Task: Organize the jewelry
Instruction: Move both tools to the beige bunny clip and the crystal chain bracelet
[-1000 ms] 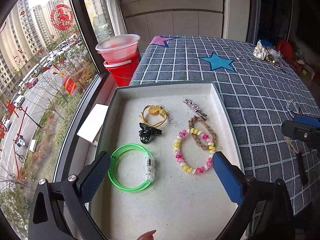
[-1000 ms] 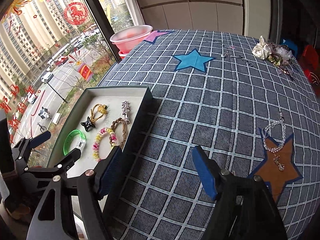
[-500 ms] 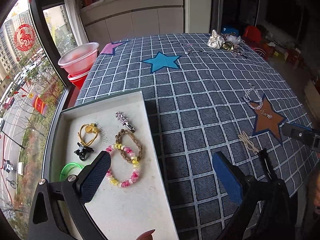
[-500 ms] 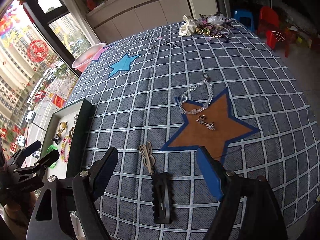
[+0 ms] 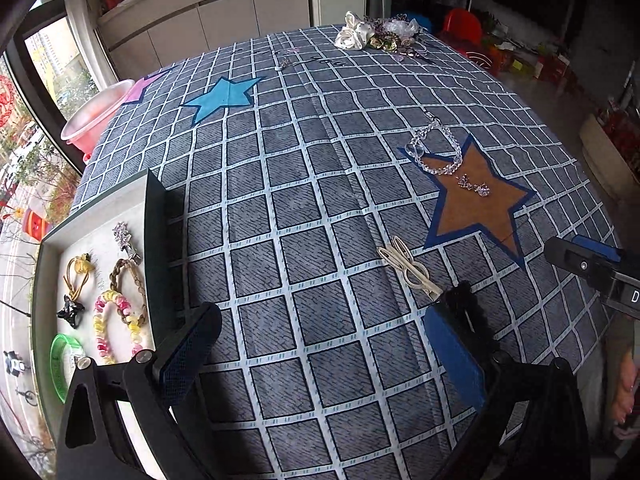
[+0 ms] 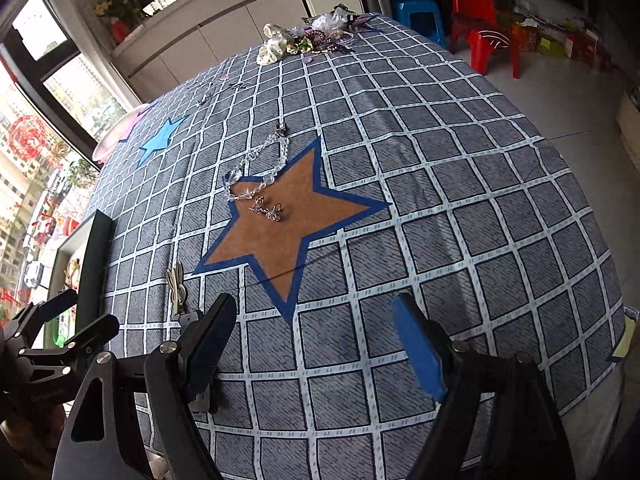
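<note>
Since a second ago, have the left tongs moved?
Yes. The left tongs swung away from over the tray, which now sits at their left, out over the checked cloth.

In front of you the surface (image 5: 320, 208) is covered by a grey-blue cloth with a white grid, printed with stars. At its left edge sits an open tray (image 5: 154, 216). On the brown star (image 5: 476, 200) lies a small sparkly hairpin (image 5: 474, 187), and a clear bead bracelet (image 5: 434, 152) rests half on that star's upper point, half on the grid. Just below the star's left point you have a cream hair clip (image 5: 408, 266), with a black clip (image 5: 466, 304) beside its lower end. A blue star (image 5: 220, 96) lies farther back, and a heap of fabric flowers and trinkets (image 5: 376, 36) sits at the far edge.
</note>
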`<state>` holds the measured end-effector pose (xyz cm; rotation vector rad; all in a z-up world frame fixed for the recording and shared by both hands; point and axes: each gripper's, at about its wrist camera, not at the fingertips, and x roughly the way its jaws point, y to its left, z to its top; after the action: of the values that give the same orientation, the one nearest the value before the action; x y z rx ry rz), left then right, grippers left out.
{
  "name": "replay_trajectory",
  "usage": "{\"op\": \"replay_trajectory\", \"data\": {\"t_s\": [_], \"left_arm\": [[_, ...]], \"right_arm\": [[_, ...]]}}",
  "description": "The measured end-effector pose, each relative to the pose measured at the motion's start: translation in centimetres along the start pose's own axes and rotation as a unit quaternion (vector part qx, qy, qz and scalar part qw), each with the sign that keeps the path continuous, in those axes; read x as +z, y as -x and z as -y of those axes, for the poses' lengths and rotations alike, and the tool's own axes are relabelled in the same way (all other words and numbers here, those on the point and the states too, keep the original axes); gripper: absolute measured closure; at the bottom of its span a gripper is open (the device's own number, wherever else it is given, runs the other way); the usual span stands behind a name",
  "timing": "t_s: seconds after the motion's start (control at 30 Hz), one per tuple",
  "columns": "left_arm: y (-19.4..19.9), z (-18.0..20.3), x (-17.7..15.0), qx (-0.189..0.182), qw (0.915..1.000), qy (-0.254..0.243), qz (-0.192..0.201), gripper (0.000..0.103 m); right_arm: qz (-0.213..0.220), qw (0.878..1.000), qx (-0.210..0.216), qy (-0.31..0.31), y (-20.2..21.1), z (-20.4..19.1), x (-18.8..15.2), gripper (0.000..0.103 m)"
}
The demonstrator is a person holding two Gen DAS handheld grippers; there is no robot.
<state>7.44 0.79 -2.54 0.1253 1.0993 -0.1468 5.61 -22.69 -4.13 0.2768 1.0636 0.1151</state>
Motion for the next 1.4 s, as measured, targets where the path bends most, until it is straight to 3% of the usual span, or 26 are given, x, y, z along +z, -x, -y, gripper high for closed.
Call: {"op": "replay_trajectory", "data": {"t_s": [0.43, 0.63, 0.7, 0.93, 1.13, 1.2, 1.23, 1.3, 1.33, 1.4], "left_arm": [[-4.0, 1.5, 1.7, -0.018, 0.9982, 0.037, -0.044, 0.0], [-4.6, 2.4, 1.8, -0.007, 0.9981, 0.037, -0.049, 0.0], [-4.8, 2.6, 1.7, -0.004, 0.9978, 0.036, -0.055, 0.007], [-4.6, 2.8, 1.6, -0.002, 0.9981, 0.036, -0.05, 0.009], [-4.1, 4.0, 1.8, -0.009, 0.999, 0.011, -0.042, 0.034], [-3.9, 4.4, 1.8, -0.013, 0.9991, 0.001, -0.04, 0.042], [-3.8, 4.6, 1.8, -0.017, 0.9991, -0.004, -0.04, 0.049], [-3.6, 5.0, 1.9, -0.021, 0.999, -0.016, -0.036, 0.077], [-3.6, 5.1, 1.9, -0.022, 0.9989, -0.02, -0.036, 0.077], [-3.5, 4.9, 1.8, -0.032, 0.9987, -0.018, -0.034, 0.077]], "right_arm": [[0.0, 0.997, -0.01, 0.072, -2.1, -0.8, 2.1, 0.021], [-0.004, 0.994, -0.005, 0.108, -3.6, -1.7, 3.6, 0.02], [-0.01, 0.993, 0.001, 0.121, -4.3, -2.3, 4.1, 0.021], [-0.016, 0.986, -0.003, 0.168, -6.3, -4.7, 4.9, 0.037], [-0.011, 0.977, -0.038, 0.209, -6.6, -6.3, 4.5, 0.052], [-0.011, 0.976, -0.032, 0.214, -6.4, -6.5, 4.3, 0.062], [-0.011, 0.976, -0.034, 0.215, -6.4, -6.6, 4.2, 0.066], [-0.011, 0.976, -0.035, 0.214, -6.3, -6.7, 4.1, 0.076], [-0.011, 0.977, -0.035, 0.212, -6.2, -6.7, 4.1, 0.087], [-0.01, 0.978, -0.036, 0.206, -6.1, -6.7, 4.1, 0.093]]}}
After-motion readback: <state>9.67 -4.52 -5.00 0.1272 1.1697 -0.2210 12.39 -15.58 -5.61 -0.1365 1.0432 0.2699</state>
